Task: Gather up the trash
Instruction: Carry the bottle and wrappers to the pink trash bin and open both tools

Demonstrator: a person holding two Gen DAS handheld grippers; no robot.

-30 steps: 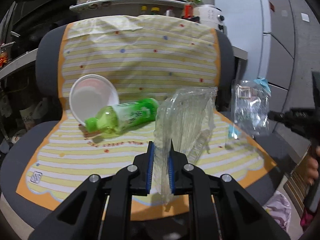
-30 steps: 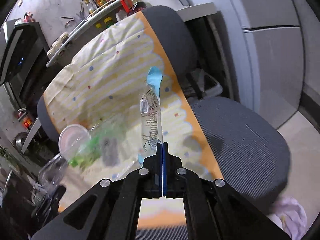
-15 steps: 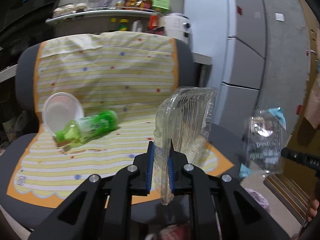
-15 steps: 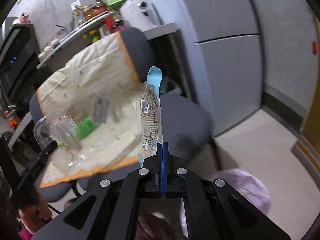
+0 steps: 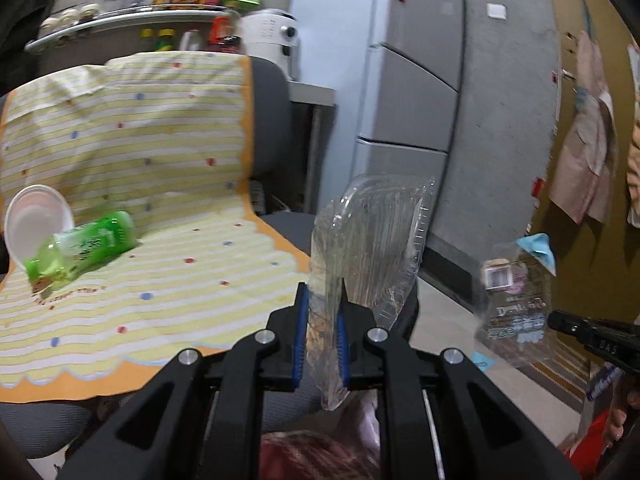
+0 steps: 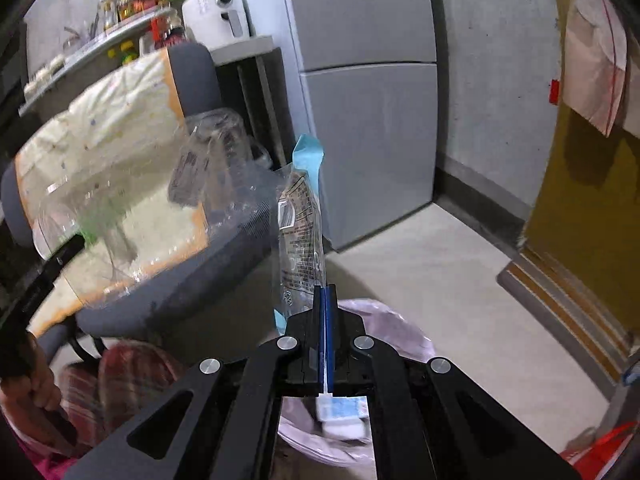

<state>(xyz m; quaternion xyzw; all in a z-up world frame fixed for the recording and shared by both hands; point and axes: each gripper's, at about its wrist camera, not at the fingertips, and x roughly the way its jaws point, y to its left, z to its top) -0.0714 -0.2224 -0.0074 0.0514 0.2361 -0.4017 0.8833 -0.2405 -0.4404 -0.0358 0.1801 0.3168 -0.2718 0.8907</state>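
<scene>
Open floor (image 6: 420, 264) lies right of your chair (image 6: 192, 280); the trash bag (image 6: 404, 332) blocks directly below.

Both the left hand-held gripper (image 5: 323, 320) and right hand-held gripper (image 6: 325, 304) are clamped closed.

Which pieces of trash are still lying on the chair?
The green bottle on its side and the white bowl behind it. The clear clamshell and printed wrapper are held in grippers.
</scene>
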